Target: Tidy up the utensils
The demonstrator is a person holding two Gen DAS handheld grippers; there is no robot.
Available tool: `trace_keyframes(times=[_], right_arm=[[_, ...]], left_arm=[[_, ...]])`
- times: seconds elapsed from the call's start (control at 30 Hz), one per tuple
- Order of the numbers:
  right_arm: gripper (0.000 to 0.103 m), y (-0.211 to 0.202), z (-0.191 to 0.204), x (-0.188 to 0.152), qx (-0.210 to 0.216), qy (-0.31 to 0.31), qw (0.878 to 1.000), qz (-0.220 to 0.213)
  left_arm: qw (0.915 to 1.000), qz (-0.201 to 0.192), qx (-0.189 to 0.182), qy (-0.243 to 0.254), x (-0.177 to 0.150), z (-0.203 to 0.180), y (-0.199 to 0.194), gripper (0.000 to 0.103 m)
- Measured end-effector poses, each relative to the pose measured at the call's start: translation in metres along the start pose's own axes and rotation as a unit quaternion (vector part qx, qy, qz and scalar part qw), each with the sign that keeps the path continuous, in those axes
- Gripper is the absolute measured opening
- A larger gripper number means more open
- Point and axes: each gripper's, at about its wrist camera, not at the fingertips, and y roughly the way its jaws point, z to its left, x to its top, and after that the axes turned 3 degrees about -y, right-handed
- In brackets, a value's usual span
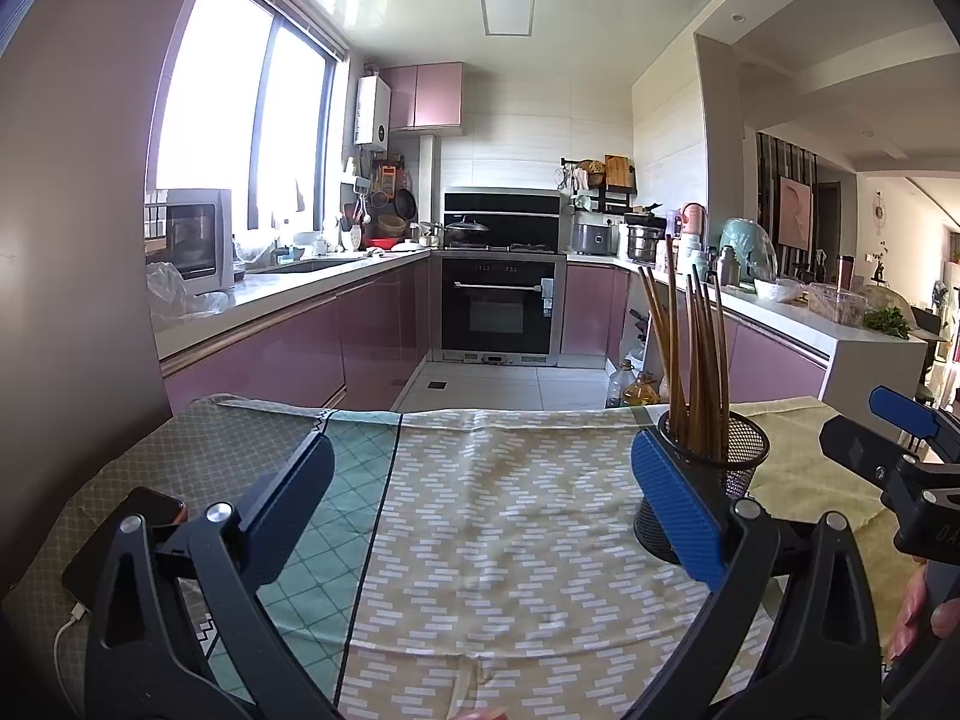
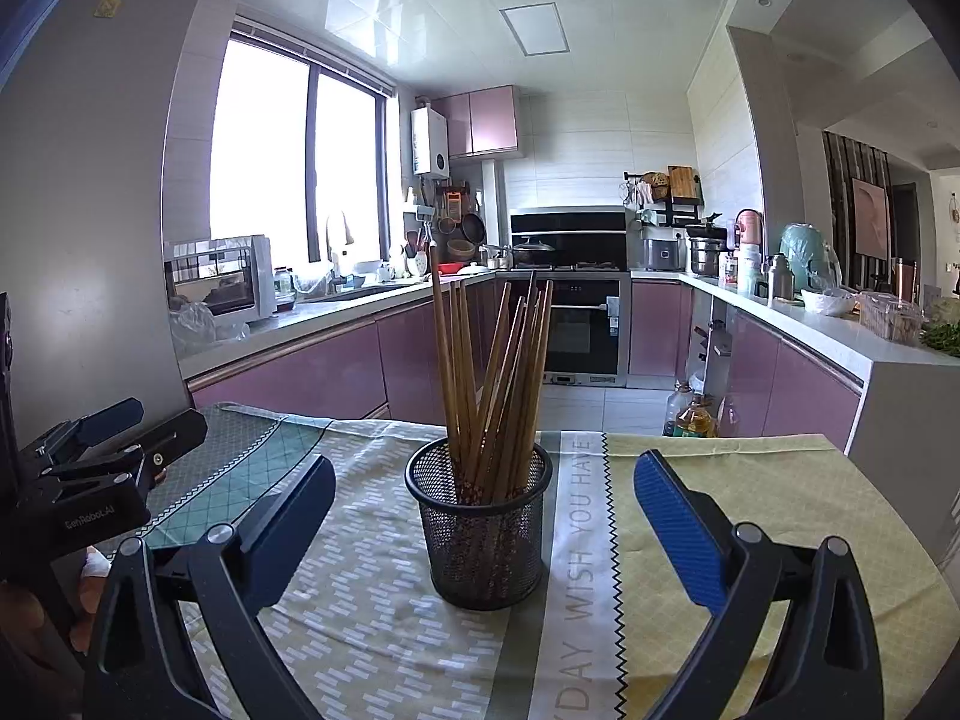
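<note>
A black mesh cup stands upright on the patterned tablecloth, holding several brown wooden chopsticks that fan out above its rim. My right gripper is open and empty, its blue pads either side of the cup without touching it. In the left wrist view the cup and chopsticks sit just behind the right pad. My left gripper is open and empty over bare cloth, left of the cup. Each gripper shows in the other's view: the right one, the left one.
A dark phone with a white charging cable lies on the table's left edge. The table's far edge drops to the kitchen floor, where oil bottles stand. Counters and an oven lie beyond.
</note>
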Motion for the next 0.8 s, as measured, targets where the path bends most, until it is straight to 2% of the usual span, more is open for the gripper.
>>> trace_keyframes(times=[0.8], right_arm=[[0.096, -0.0001, -0.0002, -0.0028, 0.000, 0.006, 1.000, -0.001]], left_arm=[[1.0000, -0.006, 0.004, -0.001, 0.0018, 0.0011, -0.0068, 0.098]])
